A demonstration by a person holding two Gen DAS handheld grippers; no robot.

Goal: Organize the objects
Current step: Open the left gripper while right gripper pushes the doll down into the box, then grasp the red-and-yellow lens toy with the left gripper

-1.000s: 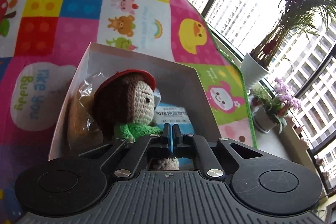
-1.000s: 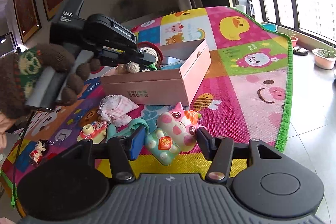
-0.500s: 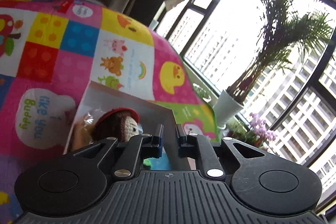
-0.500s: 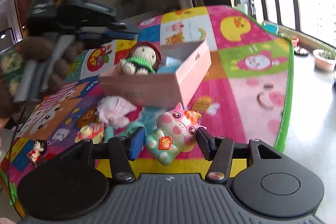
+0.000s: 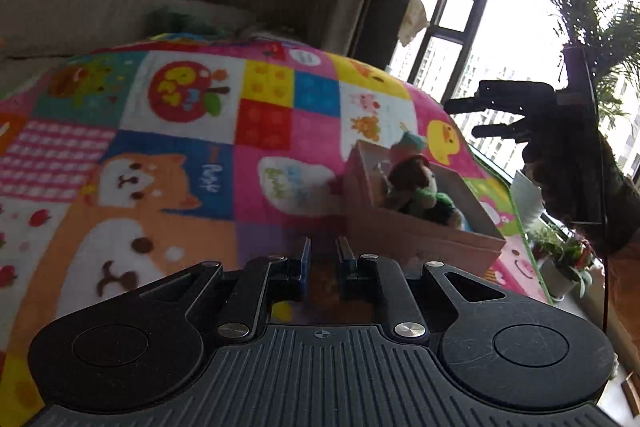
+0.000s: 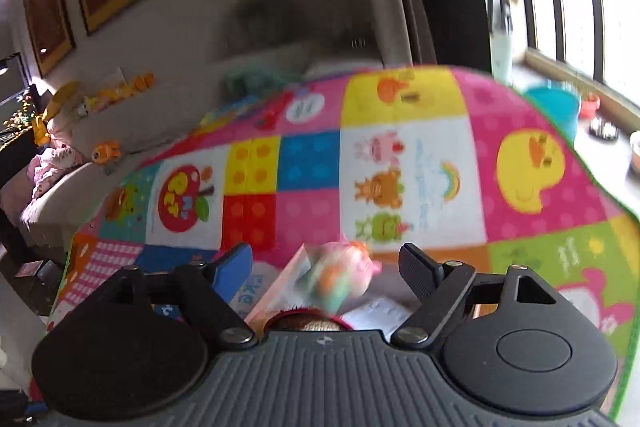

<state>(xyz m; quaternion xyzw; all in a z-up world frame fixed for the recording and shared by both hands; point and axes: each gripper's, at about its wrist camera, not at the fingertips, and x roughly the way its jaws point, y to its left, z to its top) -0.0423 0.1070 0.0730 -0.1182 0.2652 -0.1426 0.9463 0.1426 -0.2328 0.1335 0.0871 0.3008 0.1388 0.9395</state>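
Observation:
A pink box stands on the colourful play mat. A crochet doll with a red hat and green scarf sits inside it. My left gripper is shut and holds nothing, low over the mat, left of and nearer than the box. My right gripper hangs above the box with its jaws opening. The pig toy, pink and teal and blurred, is loose between the fingers, clear of both pads. In the left wrist view the right gripper is a dark shape above the box, with the pig toy just over the doll.
Potted plants stand on the floor along the window, past the mat's right edge. A blue tub sits by the far corner of the mat. A sofa with soft toys runs along the back wall on the left.
My left gripper has drawn back and to the left, away from the box, leaving the doll inside. My right gripper rose over the box, spread its jaws and the pig toy came free.

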